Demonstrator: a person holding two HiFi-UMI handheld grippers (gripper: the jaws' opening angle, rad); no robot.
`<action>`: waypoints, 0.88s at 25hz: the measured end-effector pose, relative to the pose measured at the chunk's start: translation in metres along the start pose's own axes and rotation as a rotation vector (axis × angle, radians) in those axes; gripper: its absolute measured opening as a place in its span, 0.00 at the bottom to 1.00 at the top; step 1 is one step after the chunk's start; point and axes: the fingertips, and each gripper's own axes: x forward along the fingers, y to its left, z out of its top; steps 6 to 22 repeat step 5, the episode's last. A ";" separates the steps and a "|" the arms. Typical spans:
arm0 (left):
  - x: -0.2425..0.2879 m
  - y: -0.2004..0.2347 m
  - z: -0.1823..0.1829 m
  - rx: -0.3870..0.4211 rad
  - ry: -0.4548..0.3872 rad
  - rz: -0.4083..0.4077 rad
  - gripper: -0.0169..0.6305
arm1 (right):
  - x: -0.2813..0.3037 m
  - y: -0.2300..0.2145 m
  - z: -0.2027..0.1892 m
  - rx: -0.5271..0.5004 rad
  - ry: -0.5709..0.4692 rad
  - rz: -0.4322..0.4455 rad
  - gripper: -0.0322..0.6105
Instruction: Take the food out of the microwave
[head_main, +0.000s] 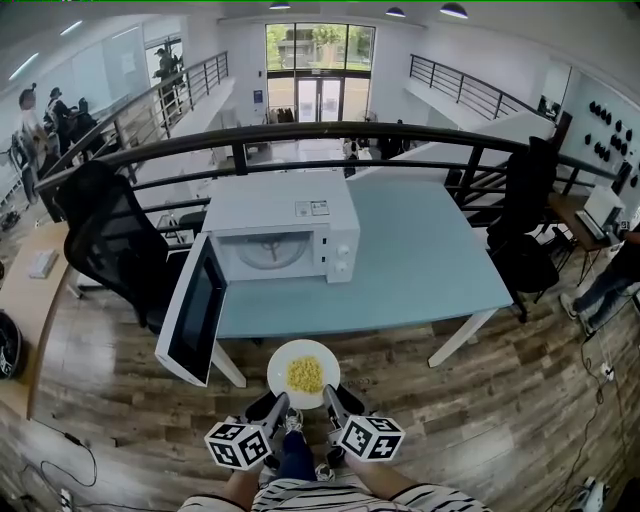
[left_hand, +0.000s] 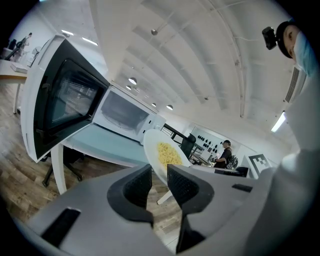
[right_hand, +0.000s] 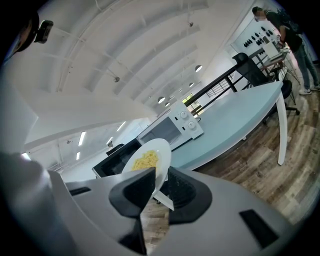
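Note:
A white plate (head_main: 283, 361) of yellow food (head_main: 305, 375) hangs in the air just in front of the table's near edge, outside the microwave (head_main: 280, 228). My left gripper (head_main: 284, 404) grips the plate's near-left rim and my right gripper (head_main: 331, 396) grips its near-right rim. In the left gripper view the plate (left_hand: 151, 141) rises tilted from between the jaws of that gripper (left_hand: 159, 183). The right gripper view shows the plate (right_hand: 163, 150) edge pinched in that gripper (right_hand: 160, 178). The microwave's door (head_main: 193, 312) stands swung out to the left, and its cavity shows only the turntable.
The microwave stands on a pale blue table (head_main: 430, 262). Black office chairs stand at the left (head_main: 105, 240) and the right (head_main: 525, 225) of it. A black railing (head_main: 300, 140) runs behind. A person (head_main: 610, 280) is at the far right. Wood floor lies under the plate.

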 end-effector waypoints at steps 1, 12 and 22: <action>0.000 0.000 -0.002 -0.002 0.002 0.001 0.19 | 0.000 -0.001 -0.001 0.000 0.003 -0.001 0.19; 0.001 -0.001 -0.006 -0.009 0.008 0.007 0.19 | -0.003 -0.005 -0.003 0.002 0.014 -0.004 0.19; 0.001 -0.001 -0.006 -0.009 0.008 0.007 0.19 | -0.003 -0.005 -0.003 0.002 0.014 -0.004 0.19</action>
